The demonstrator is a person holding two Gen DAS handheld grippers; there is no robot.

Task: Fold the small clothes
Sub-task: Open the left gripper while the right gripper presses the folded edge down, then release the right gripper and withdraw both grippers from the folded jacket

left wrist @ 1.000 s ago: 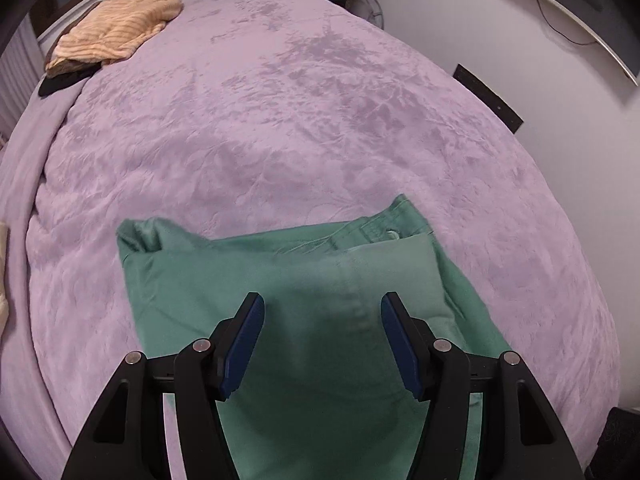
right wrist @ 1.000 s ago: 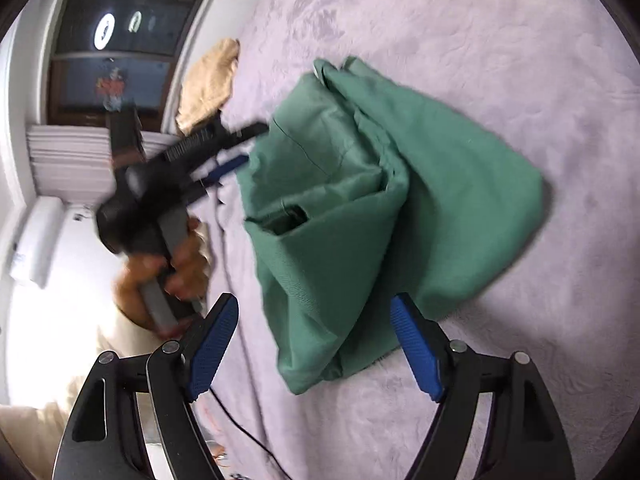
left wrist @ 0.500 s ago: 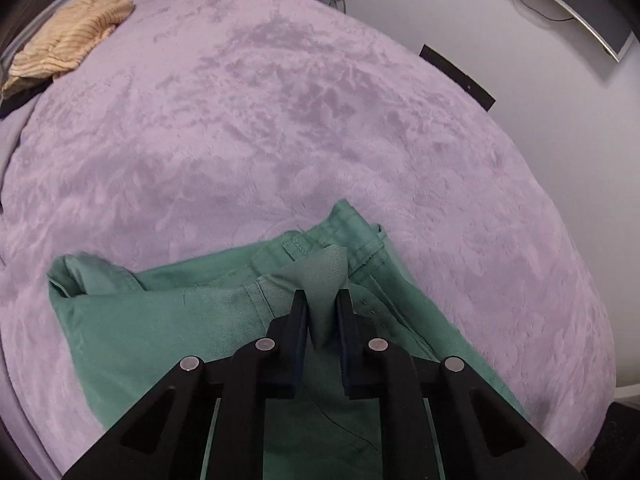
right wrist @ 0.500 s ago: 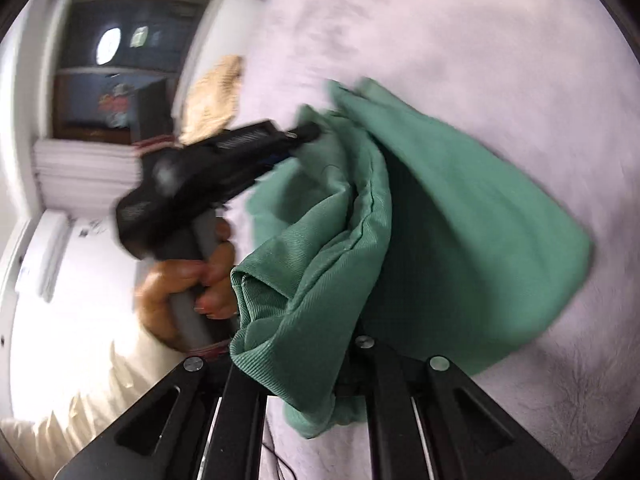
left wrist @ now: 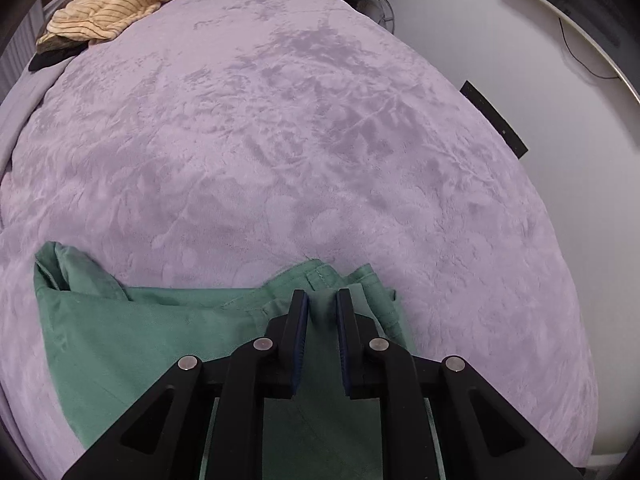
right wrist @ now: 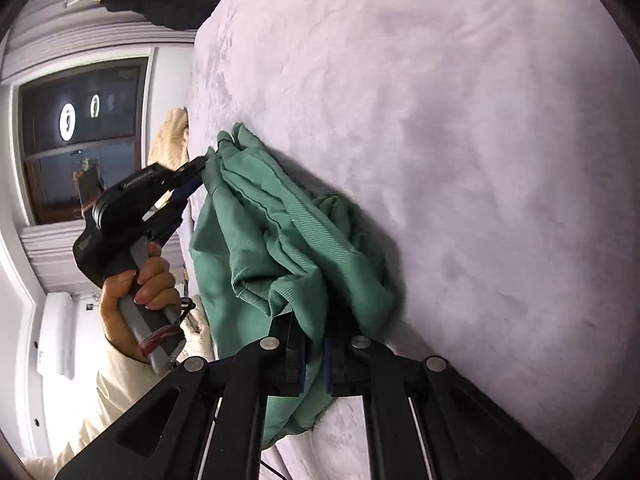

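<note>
Near the bedspread's (left wrist: 320, 140) front edge: green shorts (left wrist: 160, 332), clamped by left gripper (left wrist: 322, 300) and right gripper (right wrist: 316, 344).

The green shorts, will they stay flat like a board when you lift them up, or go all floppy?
Probably floppy: the green shorts already sag and bunch in folds between the left gripper and the right gripper, both shut on the cloth. They look light, since small pinches hold them. They likely won't slide much on the fuzzy purple blanket.
</note>
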